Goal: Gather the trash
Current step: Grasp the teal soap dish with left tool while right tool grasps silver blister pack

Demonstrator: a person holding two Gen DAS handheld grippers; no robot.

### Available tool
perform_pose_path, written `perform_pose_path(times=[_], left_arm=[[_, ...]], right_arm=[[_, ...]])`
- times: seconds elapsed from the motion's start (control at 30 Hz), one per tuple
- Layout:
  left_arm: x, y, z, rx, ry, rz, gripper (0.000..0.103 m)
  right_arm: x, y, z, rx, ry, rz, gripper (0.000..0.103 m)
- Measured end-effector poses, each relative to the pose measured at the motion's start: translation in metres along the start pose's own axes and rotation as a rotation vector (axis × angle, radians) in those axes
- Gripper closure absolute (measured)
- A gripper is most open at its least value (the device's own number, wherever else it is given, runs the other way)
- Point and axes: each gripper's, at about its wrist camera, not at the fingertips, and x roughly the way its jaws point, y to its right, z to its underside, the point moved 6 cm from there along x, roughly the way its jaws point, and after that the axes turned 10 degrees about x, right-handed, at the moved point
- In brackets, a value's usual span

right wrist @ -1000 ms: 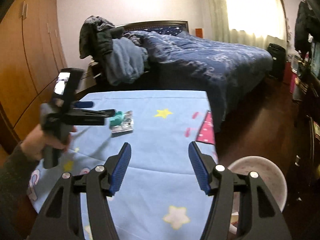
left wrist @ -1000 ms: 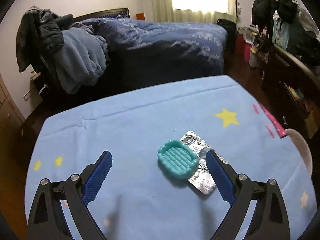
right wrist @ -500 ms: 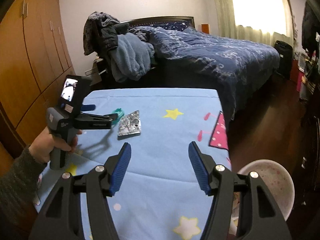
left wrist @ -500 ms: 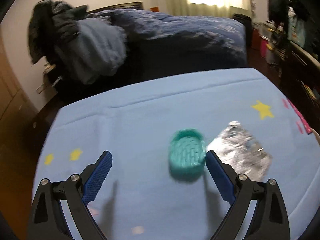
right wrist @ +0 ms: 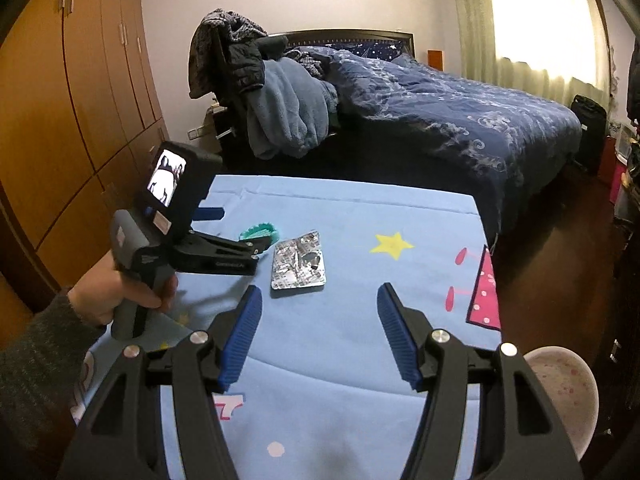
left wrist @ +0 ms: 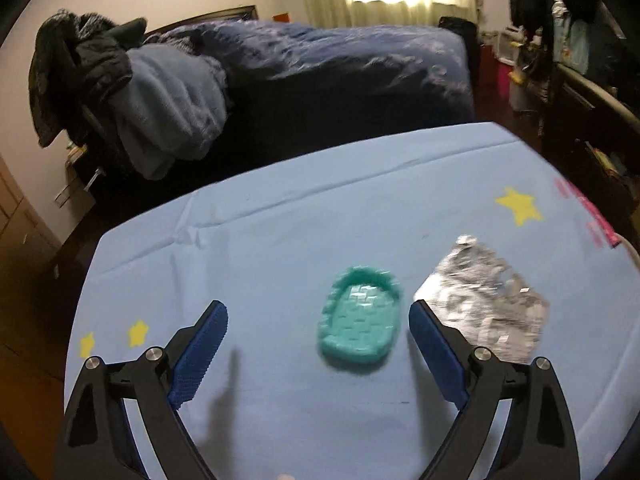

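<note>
A teal oval dish [left wrist: 360,322] lies on the light blue table cover [left wrist: 280,240], just inside my left gripper's right finger. My left gripper [left wrist: 318,346] is open and empty, held low over the cover, with the dish between its fingers. A crumpled silver foil blister pack [left wrist: 486,306] lies to the right of that finger. In the right wrist view the foil pack [right wrist: 298,260] and dish [right wrist: 260,234] lie ahead to the left. My right gripper [right wrist: 318,336] is open and empty above the cover.
A pale pink bin [right wrist: 560,392] stands on the floor off the table's right edge. A bed with a dark blue duvet [right wrist: 440,112] lies beyond the table. Clothes hang over a chair [right wrist: 256,92]. Wooden wardrobes [right wrist: 60,100] line the left wall.
My left gripper has shifted left, so the dish and foil pack now sit further right in its view and apart from each other. My right gripper has moved closer to the table.
</note>
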Motion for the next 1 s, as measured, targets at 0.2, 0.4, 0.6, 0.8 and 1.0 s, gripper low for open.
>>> perform_pose_path(times=[0.2, 0.4, 0.6, 0.8, 1.0], left_arm=[[0.007, -0.046, 0.003, -0.118, 0.005, 0.007, 0.014], [-0.002, -0.015, -0.003, 0.009, 0.057, 0.164, 0.013], [0.012, 0.005, -0.006, 0.098, 0.021, 0.174, 0.012], [0.018, -0.017, -0.009, 0.018, 0.007, 0.208, 0.063], [0.016, -0.017, -0.008, 0.020, 0.010, 0.226, 0.064]], right_arm=[[-0.003, 0.001, -0.001, 0.001, 0.004, -0.005, 0.042], [0.013, -0.011, -0.008, -0.023, -0.016, -0.020, 0.041], [0.026, -0.019, -0.010, -0.024, -0.042, -0.031, 0.041], [0.028, -0.018, -0.009, -0.026, -0.047, -0.030, 0.041], [0.035, -0.019, -0.012, -0.023, -0.054, -0.029, 0.041]])
